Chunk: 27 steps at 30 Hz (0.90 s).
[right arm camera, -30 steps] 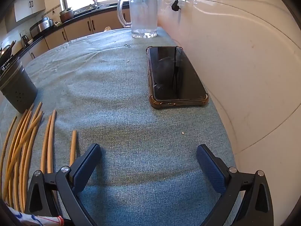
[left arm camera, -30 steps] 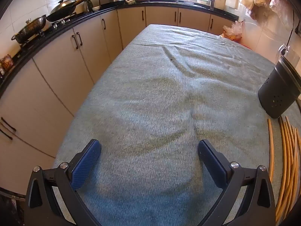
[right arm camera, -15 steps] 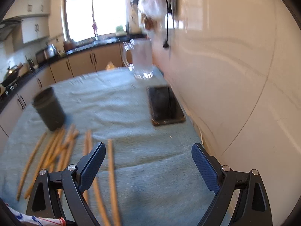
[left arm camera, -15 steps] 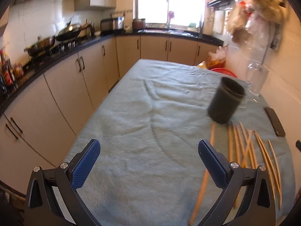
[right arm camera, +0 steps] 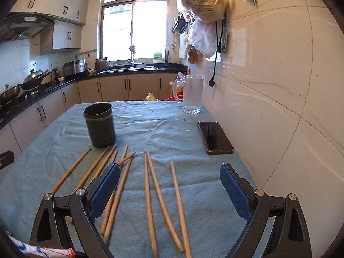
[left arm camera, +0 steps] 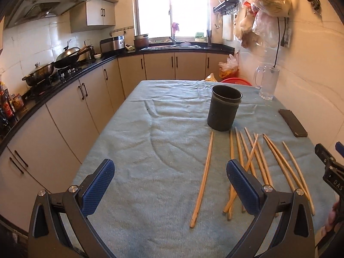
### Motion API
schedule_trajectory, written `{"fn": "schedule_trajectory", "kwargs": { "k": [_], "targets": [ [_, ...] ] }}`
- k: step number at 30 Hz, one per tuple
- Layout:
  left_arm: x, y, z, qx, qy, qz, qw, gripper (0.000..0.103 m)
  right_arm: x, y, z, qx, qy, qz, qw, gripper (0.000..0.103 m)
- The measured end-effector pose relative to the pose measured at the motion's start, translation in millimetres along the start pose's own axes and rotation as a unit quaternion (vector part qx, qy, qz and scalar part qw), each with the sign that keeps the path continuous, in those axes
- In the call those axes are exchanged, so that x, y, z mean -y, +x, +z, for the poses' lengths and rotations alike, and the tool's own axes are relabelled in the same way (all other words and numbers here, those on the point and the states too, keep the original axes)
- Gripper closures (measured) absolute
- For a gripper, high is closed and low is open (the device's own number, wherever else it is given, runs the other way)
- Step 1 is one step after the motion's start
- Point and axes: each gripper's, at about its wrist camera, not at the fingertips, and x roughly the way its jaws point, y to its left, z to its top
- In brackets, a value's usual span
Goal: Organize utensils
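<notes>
Several wooden chopsticks (left arm camera: 253,161) lie spread on the blue-green cloth, also in the right wrist view (right arm camera: 150,193). A dark cylindrical holder (left arm camera: 223,110) stands upright just beyond them; it shows in the right wrist view (right arm camera: 100,125) too. My left gripper (left arm camera: 169,185) is open and empty, raised above the cloth to the left of the chopsticks. My right gripper (right arm camera: 169,187) is open and empty, raised over the near ends of the chopsticks. The right gripper's edge shows at the far right of the left wrist view (left arm camera: 331,163).
A black phone (right arm camera: 215,137) lies near the wall on the right. A clear glass pitcher (right arm camera: 192,94) stands at the far right corner of the table. The white wall (right arm camera: 279,107) borders the table's right side. Kitchen cabinets (left arm camera: 71,107) run along the left.
Both grippers have lifted and pulled back from the cloth, so the views now take in the whole table, the holder and the chopsticks. Both stay open.
</notes>
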Motion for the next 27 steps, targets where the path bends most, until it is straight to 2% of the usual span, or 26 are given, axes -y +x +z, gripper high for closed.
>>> {"fn": "schedule_trajectory", "kwargs": {
  "k": [8,27],
  "targets": [
    [5,-3,-5,-0.006,0.012,-0.008,0.9999,0.0,0,-14,0,0.011,0.003,-0.01,1.0,0.007],
    [1,6,-9,-0.03,0.008,-0.014,0.9994,0.0,-2,0,-8,-0.014,0.004,-0.005,1.0,0.007]
  ]
}}
